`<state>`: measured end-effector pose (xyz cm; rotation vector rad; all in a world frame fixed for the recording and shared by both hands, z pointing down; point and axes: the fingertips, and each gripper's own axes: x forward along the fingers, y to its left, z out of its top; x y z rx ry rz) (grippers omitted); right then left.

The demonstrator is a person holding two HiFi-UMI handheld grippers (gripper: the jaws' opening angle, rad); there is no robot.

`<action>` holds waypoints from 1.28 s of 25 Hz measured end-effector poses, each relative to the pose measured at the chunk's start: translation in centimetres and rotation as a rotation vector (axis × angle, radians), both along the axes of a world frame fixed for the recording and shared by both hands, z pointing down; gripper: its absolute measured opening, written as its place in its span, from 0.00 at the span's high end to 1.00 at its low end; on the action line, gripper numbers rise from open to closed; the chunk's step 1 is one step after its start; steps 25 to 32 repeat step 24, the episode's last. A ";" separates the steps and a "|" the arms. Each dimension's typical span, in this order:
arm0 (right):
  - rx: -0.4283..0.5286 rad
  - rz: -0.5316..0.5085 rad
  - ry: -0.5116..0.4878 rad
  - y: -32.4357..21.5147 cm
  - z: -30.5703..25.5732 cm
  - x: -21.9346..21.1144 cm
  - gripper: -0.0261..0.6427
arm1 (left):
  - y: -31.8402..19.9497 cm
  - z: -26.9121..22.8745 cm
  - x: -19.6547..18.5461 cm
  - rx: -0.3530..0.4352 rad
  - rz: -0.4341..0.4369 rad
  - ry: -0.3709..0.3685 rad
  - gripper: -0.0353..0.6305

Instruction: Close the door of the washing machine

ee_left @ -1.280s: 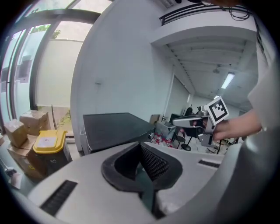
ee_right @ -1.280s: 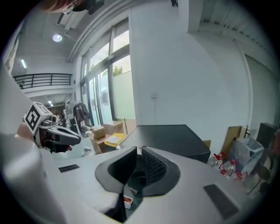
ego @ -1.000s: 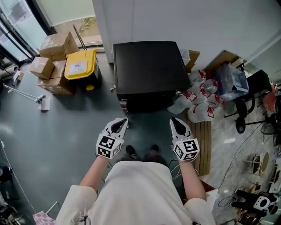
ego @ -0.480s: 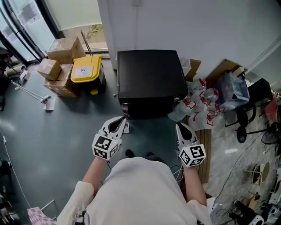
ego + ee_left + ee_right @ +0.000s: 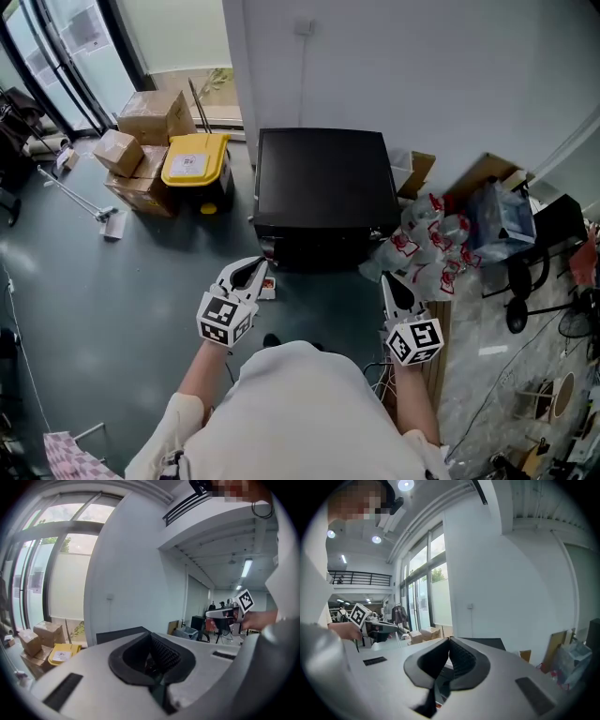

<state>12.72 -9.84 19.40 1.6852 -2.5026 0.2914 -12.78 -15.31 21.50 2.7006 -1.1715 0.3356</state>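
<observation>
The black washing machine (image 5: 321,178) stands against the white wall, seen from above. Its front face (image 5: 314,246) is dark and steeply foreshortened, so I cannot tell how the door stands. My left gripper (image 5: 258,266) hovers before the machine's front left corner, jaws shut on nothing. My right gripper (image 5: 387,280) is off the front right corner, also shut and empty. In the left gripper view the shut left gripper (image 5: 151,634) points at the machine's top (image 5: 119,633). In the right gripper view the shut right gripper (image 5: 449,640) points toward the machine's top (image 5: 487,642).
A yellow-lidded bin (image 5: 193,159) and cardboard boxes (image 5: 150,117) stand left of the machine. Plastic bags with red print (image 5: 424,234), a cardboard sheet (image 5: 487,173) and a black chair (image 5: 539,225) crowd the right. A wooden pallet (image 5: 439,319) lies by my right hand.
Both grippers have risen and drawn back from the machine's front. The right one has shifted rightward. The machine now sits lower in the head view.
</observation>
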 end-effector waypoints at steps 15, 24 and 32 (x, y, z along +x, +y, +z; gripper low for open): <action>0.027 -0.019 -0.005 -0.5 -1.6 0.9 0.92 | 0.2 -0.6 0.4 -0.006 -0.020 0.023 0.93; 0.029 -0.027 -0.001 0.1 -1.4 0.3 0.92 | 0.6 -0.6 -0.1 0.009 -0.027 0.017 0.93; 0.029 -0.027 -0.001 0.1 -1.4 0.3 0.92 | 0.6 -0.6 -0.1 0.009 -0.027 0.017 0.93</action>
